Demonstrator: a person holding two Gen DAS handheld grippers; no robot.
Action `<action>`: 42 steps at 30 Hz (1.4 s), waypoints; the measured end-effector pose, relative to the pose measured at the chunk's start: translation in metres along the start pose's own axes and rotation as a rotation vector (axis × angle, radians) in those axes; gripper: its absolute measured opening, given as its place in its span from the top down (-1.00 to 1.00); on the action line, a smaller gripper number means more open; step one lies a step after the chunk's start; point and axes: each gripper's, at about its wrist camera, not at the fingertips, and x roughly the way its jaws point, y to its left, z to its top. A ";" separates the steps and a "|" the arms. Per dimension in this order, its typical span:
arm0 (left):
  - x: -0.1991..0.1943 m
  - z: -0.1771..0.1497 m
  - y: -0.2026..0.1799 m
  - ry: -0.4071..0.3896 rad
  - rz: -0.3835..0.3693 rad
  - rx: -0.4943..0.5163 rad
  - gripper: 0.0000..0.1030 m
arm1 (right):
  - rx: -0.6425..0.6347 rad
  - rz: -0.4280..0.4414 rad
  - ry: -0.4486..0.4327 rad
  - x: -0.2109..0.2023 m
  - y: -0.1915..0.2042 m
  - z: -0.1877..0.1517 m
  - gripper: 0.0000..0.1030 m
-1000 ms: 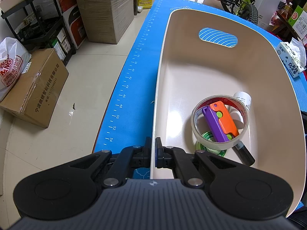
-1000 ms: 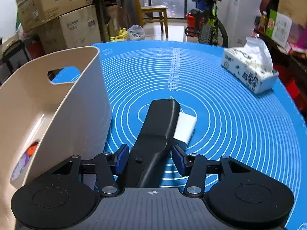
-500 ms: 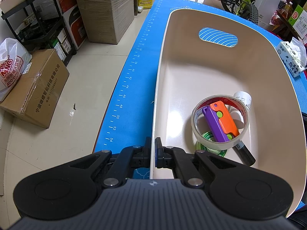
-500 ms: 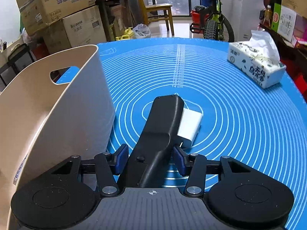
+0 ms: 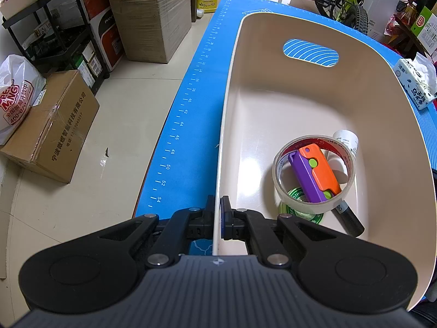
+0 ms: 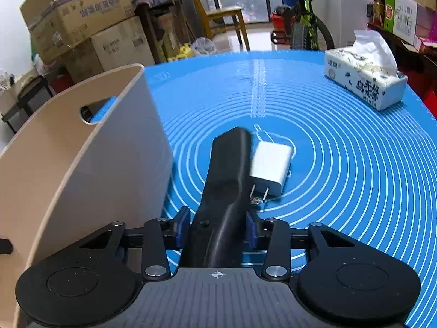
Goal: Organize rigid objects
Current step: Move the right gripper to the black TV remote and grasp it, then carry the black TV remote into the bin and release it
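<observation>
Pinching the near rim of the beige bin (image 5: 314, 104), the left gripper (image 5: 217, 213) had its jaws clamped on it. The right gripper (image 6: 215, 225) gripped a black remote (image 6: 224, 191), raised beside the white charger (image 6: 270, 168) on the blue surface (image 6: 341, 177).

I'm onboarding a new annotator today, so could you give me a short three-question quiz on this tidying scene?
1. True or false: the left hand-held gripper is clamped on the rim of the beige bin.
2. What does the right hand-held gripper hold?
A. the white charger
B. a black handle-shaped object
C. the tissue pack
3. Fill in: the purple-and-orange toy lies inside the ____.

Key
1. True.
2. B: the black handle-shaped object. The white charger lies on the blue mat, and the tissue pack sits farther off.
3. Tape roll.
</observation>
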 end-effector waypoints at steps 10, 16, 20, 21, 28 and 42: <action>0.000 0.000 -0.001 -0.001 -0.001 -0.001 0.91 | -0.077 0.022 -0.009 -0.005 0.014 0.001 0.42; 0.000 0.000 -0.002 -0.001 -0.001 -0.001 0.91 | -0.055 0.051 0.042 0.006 0.008 0.006 0.40; 0.000 0.000 -0.001 -0.001 -0.001 -0.001 0.91 | -0.054 0.064 0.044 0.008 0.006 0.005 0.40; 0.000 0.000 -0.001 -0.001 -0.002 -0.002 0.91 | -0.054 0.067 0.044 0.008 0.005 0.005 0.40; 0.000 0.000 -0.001 0.000 -0.003 -0.003 0.91 | -0.086 0.044 -0.002 -0.008 0.011 0.000 0.43; -0.001 0.000 -0.001 0.000 -0.006 -0.007 0.91 | -0.061 -0.013 -0.108 -0.068 -0.005 0.026 0.44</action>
